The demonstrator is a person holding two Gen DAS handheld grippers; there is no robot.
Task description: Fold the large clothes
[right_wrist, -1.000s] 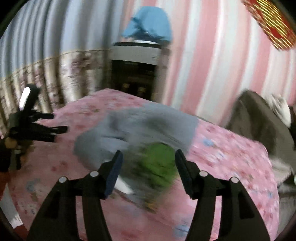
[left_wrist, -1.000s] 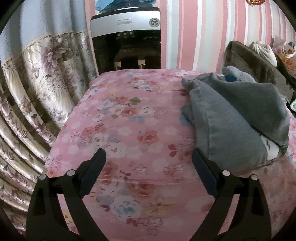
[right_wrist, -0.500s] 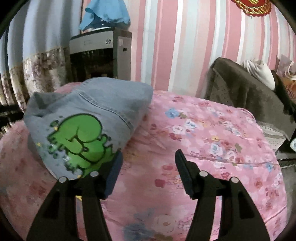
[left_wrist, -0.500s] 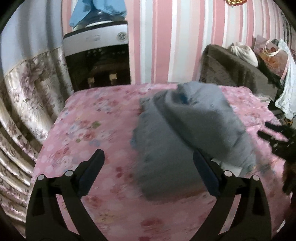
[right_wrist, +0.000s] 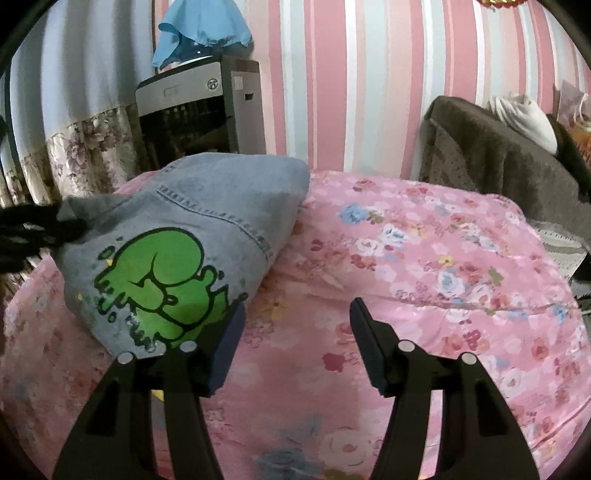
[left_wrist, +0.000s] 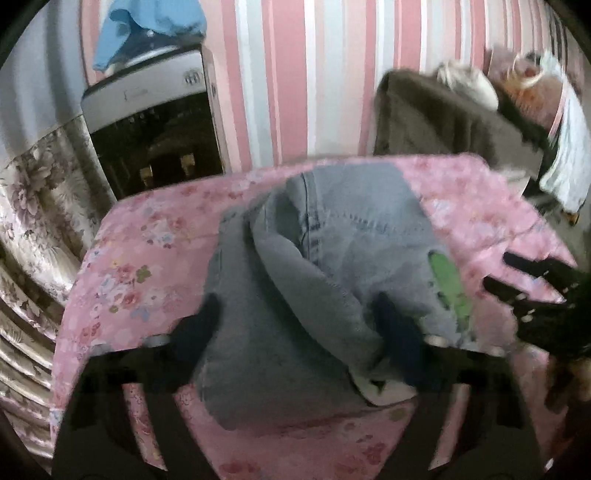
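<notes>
Denim garment [left_wrist: 332, 258], grey-blue, bundled in a loose heap with folds overlapping; a green cartoon print [right_wrist: 155, 280] outlined in black is displayed on the side turned toward the right wrist view, and a pale lining is exposed at its near lower edge in the left wrist view. The garment is laid on the pink floral bedspread [right_wrist: 424, 266], toward the side of the bed nearest the curtain. Left gripper [left_wrist: 299, 325]: fingers spread wide apart, nothing clamped; the heap is framed between and beyond the two fingers, the right-hand finger being seen against the garment's near edge, though contact cannot be judged through the motion blur. Right gripper [right_wrist: 295, 328]: fingers likewise held apart and empty; the garment is placed to the left of its left finger, the printed corner being overlapped by that fingertip in view, while bare bedspread is seen between the fingers. Each gripper is visible at the margin of the other's view, on opposite sides of the heap. Surroundings: a silver and black appliance [right_wrist: 199, 107] is stood behind the bed, with a light blue cloth [right_wrist: 199, 26] draped on top; pink, white and grey striped wallpaper [right_wrist: 351, 74] is hung behind; a floral curtain [left_wrist: 33, 206] is seen at the left; a dark brown covered seat [right_wrist: 498, 158] with a white bundle [right_wrist: 524, 118] on it is placed at the right.
</notes>
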